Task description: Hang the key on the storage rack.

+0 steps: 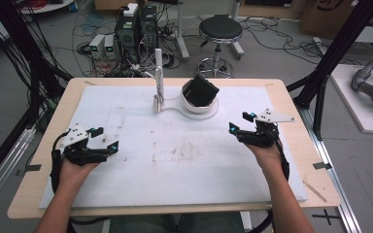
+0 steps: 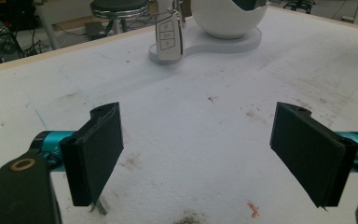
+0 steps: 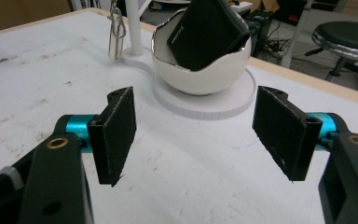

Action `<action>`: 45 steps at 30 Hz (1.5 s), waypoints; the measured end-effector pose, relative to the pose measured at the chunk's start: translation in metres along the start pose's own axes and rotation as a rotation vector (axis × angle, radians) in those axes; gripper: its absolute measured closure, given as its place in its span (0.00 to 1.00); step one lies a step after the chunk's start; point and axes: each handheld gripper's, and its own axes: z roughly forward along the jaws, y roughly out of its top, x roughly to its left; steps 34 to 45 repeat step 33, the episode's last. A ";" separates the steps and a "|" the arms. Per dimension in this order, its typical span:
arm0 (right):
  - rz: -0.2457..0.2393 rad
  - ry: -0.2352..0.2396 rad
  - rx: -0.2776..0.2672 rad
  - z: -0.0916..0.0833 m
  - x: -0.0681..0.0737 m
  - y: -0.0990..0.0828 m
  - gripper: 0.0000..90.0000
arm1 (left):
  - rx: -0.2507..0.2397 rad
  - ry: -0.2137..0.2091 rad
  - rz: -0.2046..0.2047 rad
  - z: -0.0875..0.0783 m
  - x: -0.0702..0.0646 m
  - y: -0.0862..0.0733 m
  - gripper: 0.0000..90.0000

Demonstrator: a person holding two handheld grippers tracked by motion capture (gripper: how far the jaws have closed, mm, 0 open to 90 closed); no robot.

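Both grippers empty, jaws wide apart: left gripper [image 1: 108, 138] and right gripper [image 1: 239, 122] rest low over the white mat [image 1: 126, 116], well apart from everything. The black wallet [image 3: 209, 31] sits tilted inside the white egg-shaped bowl [image 3: 200, 74]; key fob [image 2: 169, 41] hangs on the stand's post [image 1: 158, 77] beside it. Looks finished, nothing left to place.

We see the right gripper [image 3: 193, 140] with jaws wide apart, nothing between them. Beyond stands a white bowl [image 3: 200, 77] holding a tilted black wallet [image 3: 207, 32].
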 end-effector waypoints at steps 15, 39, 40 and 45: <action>0.041 -0.020 0.029 -0.004 -0.006 -0.020 0.24 | 0.008 -0.023 0.003 0.004 -0.003 -0.002 0.19; 0.065 -0.033 0.071 -0.003 -0.011 -0.032 0.24 | 0.018 -0.031 0.007 0.010 -0.004 -0.002 0.19; 0.065 -0.033 0.071 -0.003 -0.011 -0.032 0.24 | 0.018 -0.031 0.007 0.010 -0.004 -0.002 0.19; 0.065 -0.033 0.071 -0.003 -0.011 -0.032 0.24 | 0.018 -0.031 0.007 0.010 -0.004 -0.002 0.19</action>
